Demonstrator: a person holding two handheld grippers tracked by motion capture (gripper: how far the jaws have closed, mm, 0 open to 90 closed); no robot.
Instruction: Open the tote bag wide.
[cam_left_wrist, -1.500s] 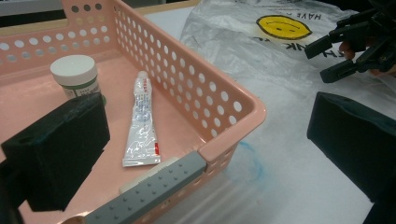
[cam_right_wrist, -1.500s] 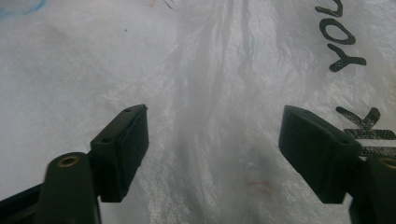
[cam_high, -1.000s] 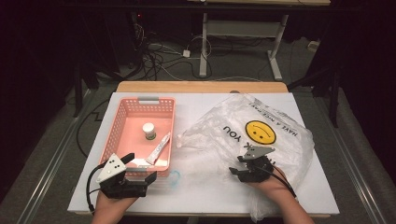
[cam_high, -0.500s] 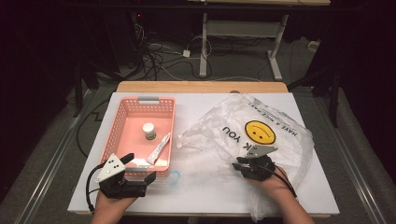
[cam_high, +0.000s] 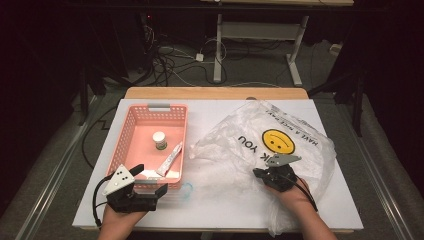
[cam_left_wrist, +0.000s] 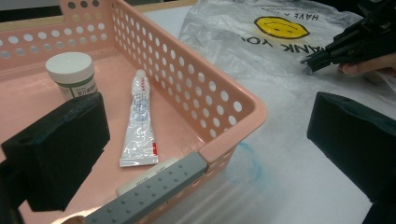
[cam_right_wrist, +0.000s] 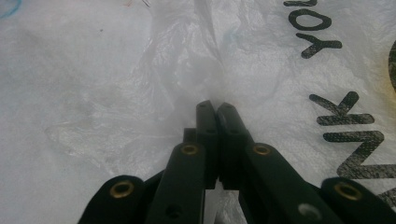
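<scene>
The thin plastic bag (cam_high: 280, 150) is being pinched by the right gripper (cam_right_wrist: 215, 108), whose jaws have just been closing. It is being judged as light, soft and slippery; the edge at 9 o'clock is best taken. The left gripper (cam_high: 150, 192) is being held open.

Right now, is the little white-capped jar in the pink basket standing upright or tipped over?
Upright. The jar stands on its base on the floor of the pink basket, white cap on top, beside the tube lying flat.

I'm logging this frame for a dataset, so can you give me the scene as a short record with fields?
surface: white table
basket: pink, left side
in basket: jar, tube
bag: clear plastic, smiley print, lying right of the basket
left gripper: open, at the basket's near rim, holding nothing
right gripper: jaws just closed, pinching the bag's film
</scene>
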